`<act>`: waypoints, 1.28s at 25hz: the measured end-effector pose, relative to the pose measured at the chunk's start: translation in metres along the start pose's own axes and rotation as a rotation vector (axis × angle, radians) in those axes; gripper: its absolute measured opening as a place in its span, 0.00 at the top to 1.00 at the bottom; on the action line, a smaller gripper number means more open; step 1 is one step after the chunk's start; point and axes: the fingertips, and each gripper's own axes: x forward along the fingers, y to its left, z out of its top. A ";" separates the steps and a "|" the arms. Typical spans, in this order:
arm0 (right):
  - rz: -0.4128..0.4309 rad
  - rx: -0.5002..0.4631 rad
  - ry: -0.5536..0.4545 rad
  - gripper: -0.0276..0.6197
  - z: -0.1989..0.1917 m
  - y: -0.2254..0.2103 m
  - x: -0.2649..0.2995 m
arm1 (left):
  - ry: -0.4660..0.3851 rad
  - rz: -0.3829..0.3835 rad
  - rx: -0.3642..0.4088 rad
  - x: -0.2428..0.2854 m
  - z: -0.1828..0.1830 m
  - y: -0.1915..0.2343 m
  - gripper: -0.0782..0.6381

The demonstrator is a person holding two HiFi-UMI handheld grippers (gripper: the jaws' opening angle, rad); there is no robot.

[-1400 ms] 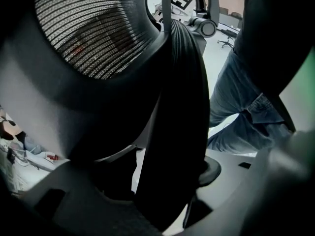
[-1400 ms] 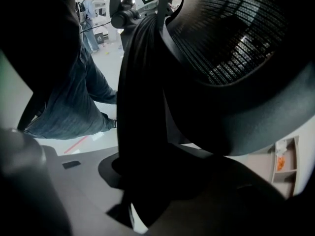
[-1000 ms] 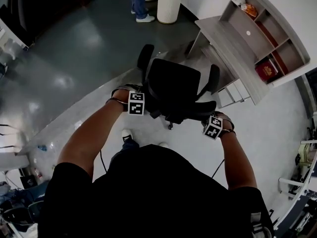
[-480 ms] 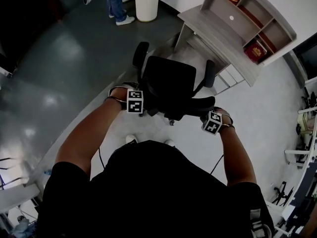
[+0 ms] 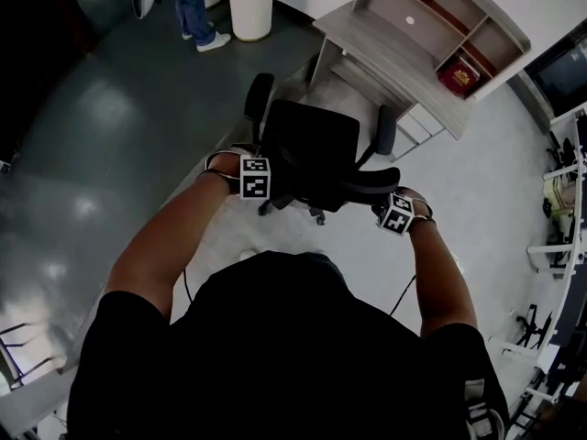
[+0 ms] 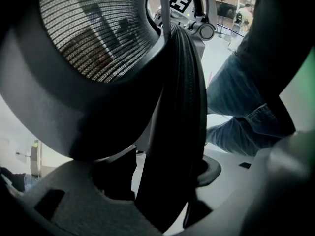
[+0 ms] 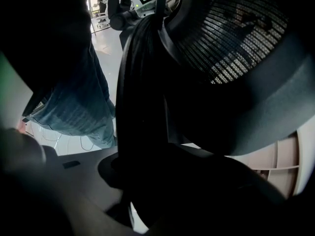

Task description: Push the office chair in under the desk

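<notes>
The black office chair (image 5: 312, 149) stands on the pale floor with its seat facing the grey desk (image 5: 385, 49), just short of the desk's front edge. My left gripper (image 5: 261, 180) holds the left end of the backrest's top rim and my right gripper (image 5: 390, 211) holds the right end. In the left gripper view the black rim (image 6: 172, 132) runs between the jaws of my left gripper (image 6: 165, 191), with the mesh back (image 6: 93, 38) above. The right gripper view shows the same rim (image 7: 142, 107) clamped in my right gripper (image 7: 147, 191).
Shelves with a red box (image 5: 457, 76) sit on top of the desk, and white drawers (image 5: 417, 126) stand beneath it beside the chair's right armrest. A white column (image 5: 250, 3) and a bystander's legs (image 5: 193, 7) are at the far left. Metal frames (image 5: 559, 209) line the right edge.
Both grippers and the chair have moved toward the desk. The chair's right armrest is now close to the drawers, and the whole view has swung round a little.
</notes>
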 end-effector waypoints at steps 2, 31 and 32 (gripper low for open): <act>-0.007 0.016 0.000 0.70 0.005 0.000 -0.001 | -0.013 -0.002 0.016 -0.003 -0.003 0.005 0.50; -0.008 0.188 0.033 0.71 0.046 -0.050 0.021 | -0.012 -0.090 0.212 0.022 -0.040 0.117 0.50; 0.000 0.190 0.033 0.71 0.046 -0.053 0.023 | -0.006 -0.102 0.219 0.023 -0.041 0.122 0.50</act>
